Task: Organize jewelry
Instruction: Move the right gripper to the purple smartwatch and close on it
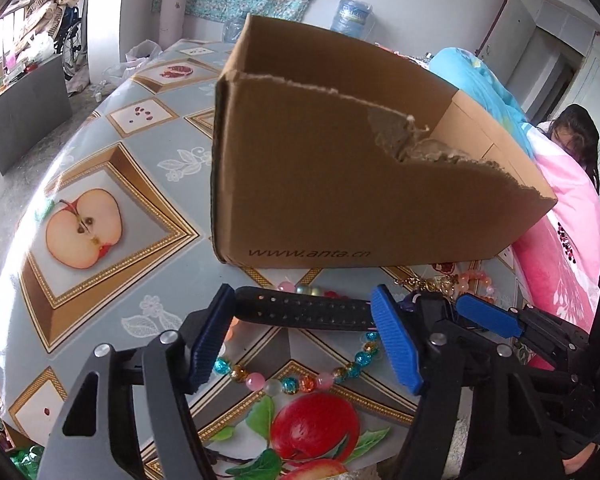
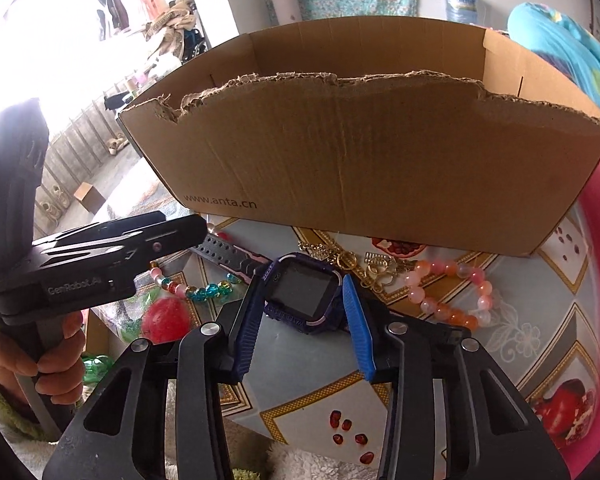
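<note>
A purple smartwatch (image 2: 304, 294) lies on the table in front of a torn cardboard box (image 2: 364, 152). My right gripper (image 2: 302, 312) has its blue fingers on either side of the watch body, gripping it. The watch's black perforated strap (image 1: 300, 312) runs across between the open fingers of my left gripper (image 1: 304, 332), and my right gripper (image 1: 486, 316) shows at its right end. A multicoloured bead bracelet (image 1: 296, 380) lies under my left gripper. A pink-orange bead bracelet (image 2: 448, 292) and a gold chain piece (image 2: 364, 264) lie to the right of the watch.
The box (image 1: 340, 168) stands upright on a fruit-patterned tablecloth (image 1: 100, 208), right behind the jewelry. A pink and blue quilt (image 1: 560, 200) lies along the table's right side. The table edge drops off on the left (image 1: 4, 264).
</note>
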`<state>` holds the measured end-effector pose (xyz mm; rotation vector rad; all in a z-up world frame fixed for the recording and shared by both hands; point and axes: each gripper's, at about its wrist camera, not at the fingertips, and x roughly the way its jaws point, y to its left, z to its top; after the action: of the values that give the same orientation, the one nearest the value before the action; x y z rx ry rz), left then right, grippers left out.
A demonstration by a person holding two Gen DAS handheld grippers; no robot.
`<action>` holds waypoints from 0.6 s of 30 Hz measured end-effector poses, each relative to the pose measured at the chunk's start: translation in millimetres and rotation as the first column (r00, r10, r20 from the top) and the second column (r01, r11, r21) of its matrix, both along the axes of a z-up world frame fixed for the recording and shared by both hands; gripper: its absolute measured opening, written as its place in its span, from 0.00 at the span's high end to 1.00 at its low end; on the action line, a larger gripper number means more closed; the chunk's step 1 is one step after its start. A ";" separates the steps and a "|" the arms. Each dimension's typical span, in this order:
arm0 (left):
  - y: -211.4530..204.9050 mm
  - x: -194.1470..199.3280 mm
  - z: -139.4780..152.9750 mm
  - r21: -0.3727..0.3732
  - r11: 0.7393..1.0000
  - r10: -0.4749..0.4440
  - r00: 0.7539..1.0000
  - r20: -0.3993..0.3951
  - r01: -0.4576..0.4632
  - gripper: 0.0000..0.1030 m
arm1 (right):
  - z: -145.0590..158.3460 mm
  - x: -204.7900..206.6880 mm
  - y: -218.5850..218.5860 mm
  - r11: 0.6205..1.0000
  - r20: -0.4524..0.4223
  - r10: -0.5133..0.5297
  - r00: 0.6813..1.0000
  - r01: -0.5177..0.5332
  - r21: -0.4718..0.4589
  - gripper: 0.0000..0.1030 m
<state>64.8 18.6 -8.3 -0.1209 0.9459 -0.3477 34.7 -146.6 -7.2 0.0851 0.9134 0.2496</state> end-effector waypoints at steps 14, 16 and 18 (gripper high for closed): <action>-13.0 0.6 14.5 -0.055 0.996 -0.075 0.997 -0.012 0.074 0.37 | -11.5 2.5 -33.4 0.995 -0.042 0.013 0.999 -0.009 0.097 0.64; -12.1 2.0 14.6 0.002 1.000 -0.029 1.000 -0.002 0.029 0.37 | -11.0 1.4 -34.9 0.996 -0.036 0.019 0.999 -0.016 0.086 0.66; -9.0 5.6 12.0 0.060 0.998 0.017 1.000 0.002 -0.017 0.37 | -10.3 -0.1 -35.8 0.997 -0.030 0.020 0.999 -0.018 0.079 0.66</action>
<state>70.4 9.6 3.8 -0.0741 0.9523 -0.3037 34.6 -182.4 -17.5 0.1540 0.9355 0.3029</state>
